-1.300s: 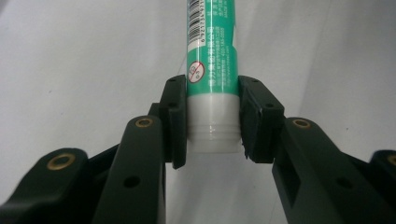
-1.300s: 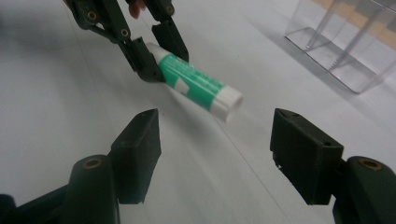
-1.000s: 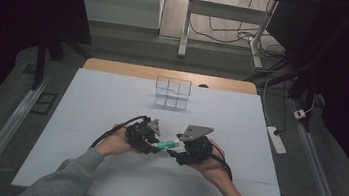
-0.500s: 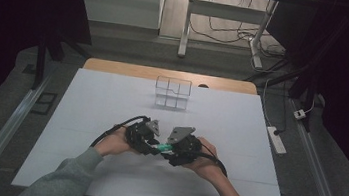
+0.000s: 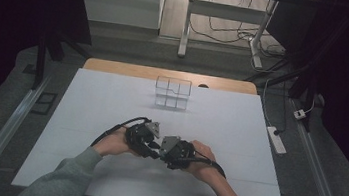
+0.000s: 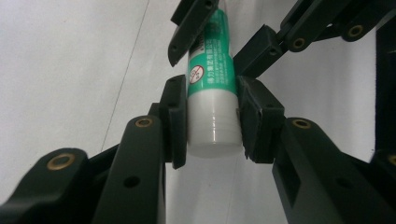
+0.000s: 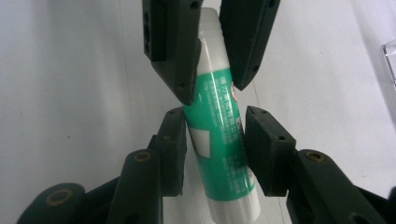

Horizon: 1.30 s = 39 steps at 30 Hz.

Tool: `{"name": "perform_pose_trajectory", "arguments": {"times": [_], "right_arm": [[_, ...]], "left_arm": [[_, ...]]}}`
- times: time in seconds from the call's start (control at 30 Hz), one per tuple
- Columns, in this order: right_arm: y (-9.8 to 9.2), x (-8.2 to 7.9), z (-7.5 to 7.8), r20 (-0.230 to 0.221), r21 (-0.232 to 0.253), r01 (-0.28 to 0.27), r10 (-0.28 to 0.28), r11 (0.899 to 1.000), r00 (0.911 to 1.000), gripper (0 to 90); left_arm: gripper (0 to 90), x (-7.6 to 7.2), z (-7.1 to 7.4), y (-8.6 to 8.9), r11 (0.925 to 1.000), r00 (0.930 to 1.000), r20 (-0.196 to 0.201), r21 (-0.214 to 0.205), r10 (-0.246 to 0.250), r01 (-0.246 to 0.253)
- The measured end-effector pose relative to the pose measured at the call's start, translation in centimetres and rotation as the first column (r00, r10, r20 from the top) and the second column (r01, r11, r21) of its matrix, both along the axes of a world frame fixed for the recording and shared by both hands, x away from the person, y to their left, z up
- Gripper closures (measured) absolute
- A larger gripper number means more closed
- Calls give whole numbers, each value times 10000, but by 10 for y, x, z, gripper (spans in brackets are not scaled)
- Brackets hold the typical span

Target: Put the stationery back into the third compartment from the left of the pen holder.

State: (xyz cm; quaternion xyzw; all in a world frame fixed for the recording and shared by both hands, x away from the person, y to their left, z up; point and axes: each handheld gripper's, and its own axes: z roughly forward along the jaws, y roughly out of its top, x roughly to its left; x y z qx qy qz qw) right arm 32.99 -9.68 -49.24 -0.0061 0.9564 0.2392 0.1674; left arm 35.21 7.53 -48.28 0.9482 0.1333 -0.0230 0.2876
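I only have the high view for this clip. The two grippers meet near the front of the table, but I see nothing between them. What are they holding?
Observer: A green and white glue stick; the left gripper is clamped on its white end.
Operator: And the right gripper?
Observer: The right gripper has its jaws around the green labelled section, with the right-hand jaw looking slightly off the tube.
Operator: Is the stick one piece or separated?
Observer: In both gripper views it looks like one continuous tube; no gap shows.
Operator: Anything else nearby?
Observer: A clear compartmented box stands farther back on the table.
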Motion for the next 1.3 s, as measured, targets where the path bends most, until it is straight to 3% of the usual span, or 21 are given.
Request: {"name": "perform_pose_trajectory", "arguments": {"times": [0.13,0.23,0.4,0.57,0.63,0.77,0.9,0.97,1.07,1.3], "right_arm": [[0,-2,0,198,-142,-377,380,9992,9991,626],[-3,-2,2,127,215,-242,240,9995,9996,645],[-14,5,9,-93,1005,297,-289,9945,9995,652],[-26,14,13,-673,2071,992,-870,9733,9939,651],[-29,17,13,-971,2348,1315,-1114,9631,9890,651],[-35,22,13,-1384,2806,1710,-1365,9445,9809,651],[-41,24,16,-1464,3174,1976,-1579,9275,9765,651],[-44,25,18,-1584,3435,2175,-1719,9136,9723,652],[-50,26,21,-1600,3636,2391,-1925,9004,9682,652],[-59,28,25,-1747,4010,2758,-2226,8736,9591,652]], "left_arm": [[643,-1,1,1,9999,9999,120,-105,-97,99],[614,0,5,7,9974,9993,278,-679,258,-238],[433,0,14,23,9807,9910,548,-1604,1223,-1122],[369,-1,14,36,9619,9781,637,-2044,1980,-1814],[361,-1,13,39,9580,9746,668,-2099,2136,-1955],[361,-2,12,41,9578,9740,727,-2110,2146,-1953],[354,-5,11,45,9513,9683,793,-2211,2370,-2147],[343,-9,10,50,9405,9581,954,-2393,2701,-2413],[313,-14,6,61,9171,9299,1250,-2545,3460,-3070],[309,-30,-1,85,8753,8859,1438,-2871,4410,-3891]]}}
